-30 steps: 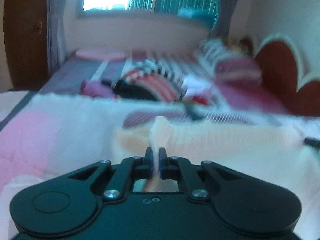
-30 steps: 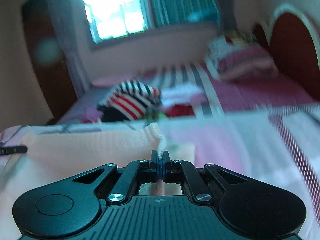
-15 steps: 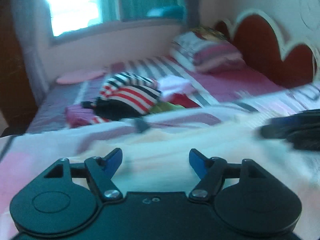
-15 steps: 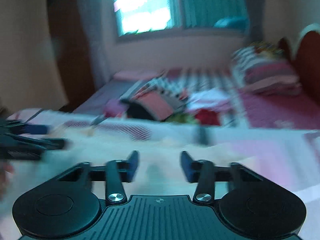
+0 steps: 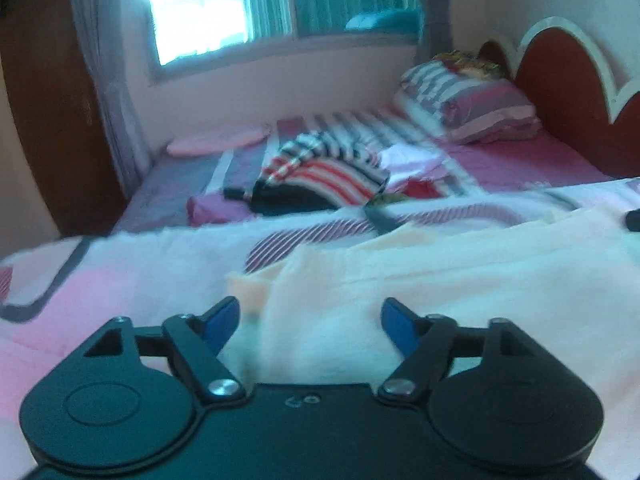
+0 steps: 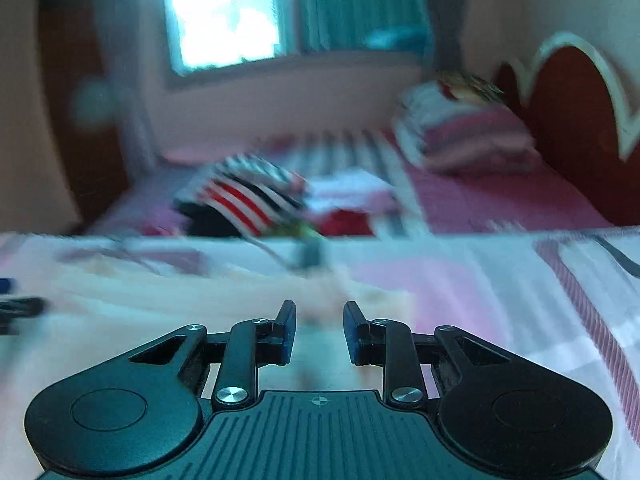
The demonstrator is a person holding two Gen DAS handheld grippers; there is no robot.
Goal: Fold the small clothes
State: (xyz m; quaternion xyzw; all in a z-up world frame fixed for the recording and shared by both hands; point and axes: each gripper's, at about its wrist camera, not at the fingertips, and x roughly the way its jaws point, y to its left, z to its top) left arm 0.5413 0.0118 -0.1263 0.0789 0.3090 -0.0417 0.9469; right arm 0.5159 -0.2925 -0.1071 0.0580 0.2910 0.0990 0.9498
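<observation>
While cream garment (image 5: 440, 280) lies flat, pink blanket (image 5: 120, 288) beside

Counts: 1 peach garment (image 5: 440, 280) on the quilt (image 5: 132, 276), nearest the camera. Behind the garment: 1 heap of clothes (image 5: 324, 176), items in it too blurred to count, 1 striped top visible on it. 1 pillow stack (image 5: 468, 104) right of the heap, 1 headboard (image 5: 568, 92), 1 window (image 5: 200, 8). 2 tools: left tool (image 5: 310, 322), right tool (image 6: 320, 332).
</observation>
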